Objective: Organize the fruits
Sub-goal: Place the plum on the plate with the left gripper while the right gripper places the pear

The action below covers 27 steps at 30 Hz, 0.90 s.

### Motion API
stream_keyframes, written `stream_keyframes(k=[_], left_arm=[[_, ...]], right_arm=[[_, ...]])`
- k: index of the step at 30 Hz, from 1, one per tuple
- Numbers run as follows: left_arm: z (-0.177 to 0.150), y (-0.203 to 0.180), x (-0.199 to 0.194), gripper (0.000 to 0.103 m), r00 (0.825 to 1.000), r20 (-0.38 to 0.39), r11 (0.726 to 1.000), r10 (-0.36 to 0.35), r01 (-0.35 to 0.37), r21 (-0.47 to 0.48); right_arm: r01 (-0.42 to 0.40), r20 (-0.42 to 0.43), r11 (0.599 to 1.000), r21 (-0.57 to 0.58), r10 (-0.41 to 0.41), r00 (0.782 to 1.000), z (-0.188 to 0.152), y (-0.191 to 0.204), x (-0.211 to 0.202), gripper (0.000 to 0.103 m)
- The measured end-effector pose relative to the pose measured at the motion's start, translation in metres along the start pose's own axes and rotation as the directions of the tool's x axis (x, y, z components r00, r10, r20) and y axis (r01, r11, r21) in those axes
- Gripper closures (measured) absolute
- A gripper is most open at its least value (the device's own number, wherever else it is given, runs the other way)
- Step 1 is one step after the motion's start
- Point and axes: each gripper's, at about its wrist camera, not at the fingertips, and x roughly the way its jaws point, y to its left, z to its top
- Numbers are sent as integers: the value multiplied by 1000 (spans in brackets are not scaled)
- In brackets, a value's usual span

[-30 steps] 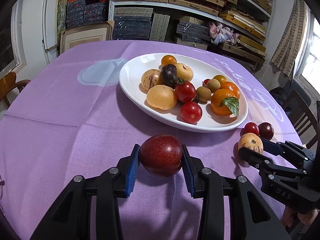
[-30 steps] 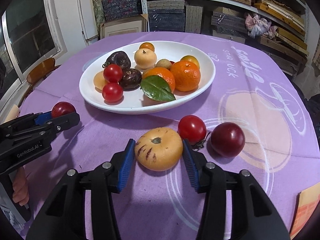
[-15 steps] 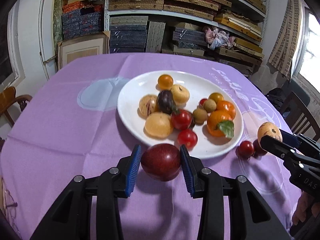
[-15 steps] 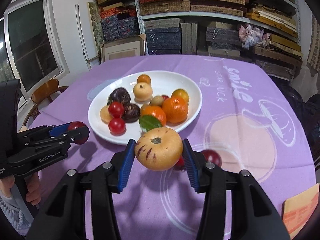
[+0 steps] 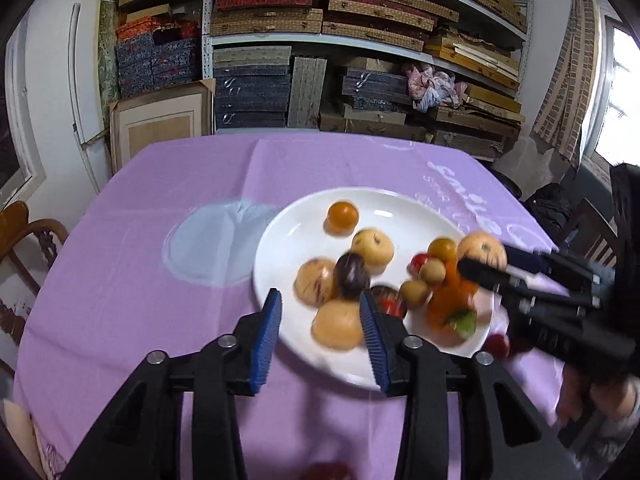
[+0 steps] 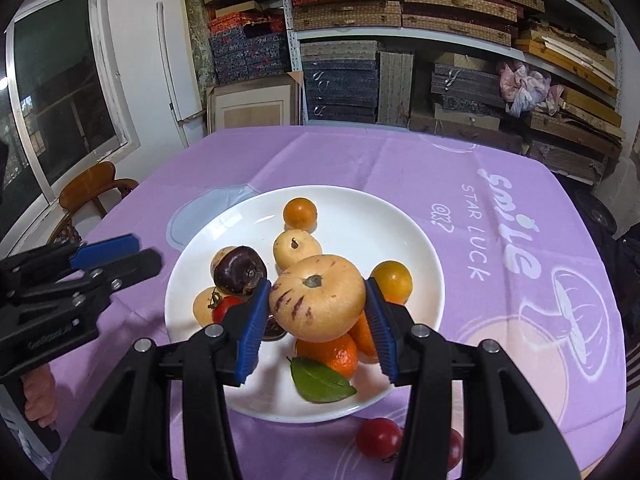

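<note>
A glossy white glazed plate [image 6: 400,216] is catching window light on a matt purple cloth tablecloth [image 6: 360,156] that is showing fold creases. The right gripper [image 6: 316,320], of matt black plastic with ribbed blue pads [image 6: 252,332] and bright metal screws, is pressing a smooth, faintly sheened cream melon with purple streaks [image 6: 318,300]. A waxy green leaf [image 6: 320,380] is lying against a dimpled orange [image 6: 332,354]. A shiny red tomato [image 6: 378,438] is gleaming. Woven and cloth-covered boxes [image 6: 344,8] are lining the shelves, beside a varnished wooden chair [image 6: 94,184].
</note>
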Motion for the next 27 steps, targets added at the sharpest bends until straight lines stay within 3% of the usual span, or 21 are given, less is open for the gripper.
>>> stream_keyframes(k=[4,7,12,13,15,22,27], left_arm=[[-58,4,-21,49,997,-75,998,18,-13,56],[-89,-4,-29,47,996,-81,994,27,-18,106],[-115,-10,-11,45,991,-130,992,26,-9,126],[-116,-11,-10,46,992,-123,992,28,-12,124],[-114,-9,-6,62,994,-110,993,22,-9,117],[-105,-9,-7,63,995,-96,995,-17,26,94],[-60,-14,-17,63,1000,-11,995,-6,7,100]], right_arm=[[-10,16,1000,18,10,1000,-1,-3,-8,57],[-17,22,1000,27,16,1000,-4,-1,-13,57],[-29,27,999,31,28,999,-9,3,-18,57],[-29,28,999,27,29,999,-9,4,-18,57],[-32,28,999,24,31,999,-10,6,-18,57],[-35,18,999,36,34,999,-16,0,-14,57],[-26,13,999,41,26,1000,-17,-3,-10,57]])
